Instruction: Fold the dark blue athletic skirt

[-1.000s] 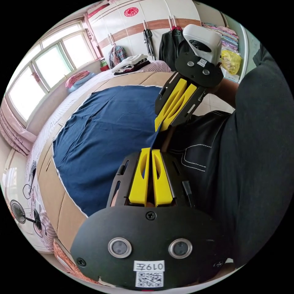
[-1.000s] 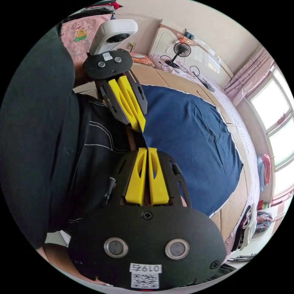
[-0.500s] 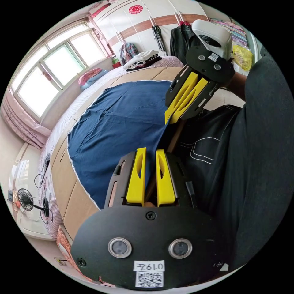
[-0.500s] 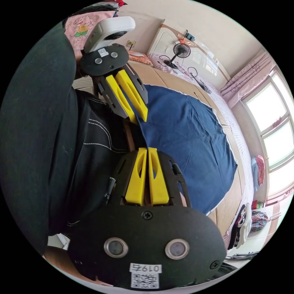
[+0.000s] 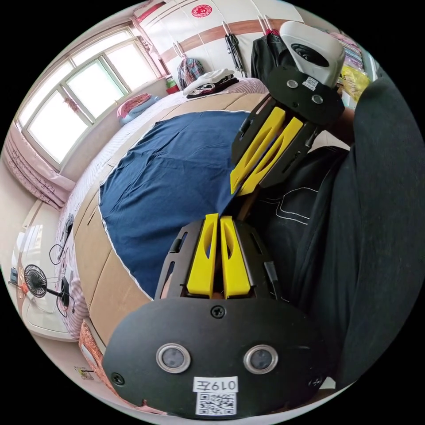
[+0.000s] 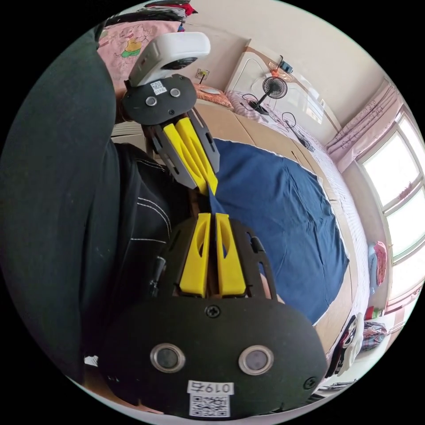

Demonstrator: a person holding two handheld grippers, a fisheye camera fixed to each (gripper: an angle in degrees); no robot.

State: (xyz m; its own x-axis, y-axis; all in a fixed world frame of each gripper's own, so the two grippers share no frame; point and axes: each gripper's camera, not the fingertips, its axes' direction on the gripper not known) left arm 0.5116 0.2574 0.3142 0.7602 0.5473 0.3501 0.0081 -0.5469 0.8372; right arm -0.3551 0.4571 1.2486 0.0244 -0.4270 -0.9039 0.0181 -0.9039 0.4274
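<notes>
In the left gripper view, the left gripper [image 5: 218, 218] is being shown at lower centre with its yellow jaws drawn close together, and the near edge of the dark blue skirt [image 5: 168, 177] is being pinched between their tips. The skirt is being seen spread flat from the centre toward the upper left of the frame, its white-trimmed hem curving round. Just above the jaw tips, the right gripper [image 5: 237, 188] is being seen reaching in from the upper right, its jaws narrow and clamped on the same edge of cloth. The skirt is being carried by brown cardboard [image 5: 110, 292] laid over a bed, bare at lower left. A window [image 5: 75, 106] is being shown at upper left, a wardrobe [image 5: 212, 26] along the top, a small fan [image 5: 37, 283] at the left edge. A person's dark clothing [image 5: 367, 230] is being seen down the right side.

In the right gripper view, the right gripper [image 6: 211, 216] is being shown at lower centre, jaws nearly together and gripping the skirt's [image 6: 283, 221] corner. The left gripper [image 6: 210, 188] is being seen coming down from the upper left, pinching the cloth just above. The skirt is being seen lying across centre right on the cardboard [image 6: 248, 128]. A fan [image 6: 272, 88] is being shown at the top, pink curtains [image 6: 363, 128] at upper right, the dark clothing [image 6: 57, 212] on the left.
</notes>
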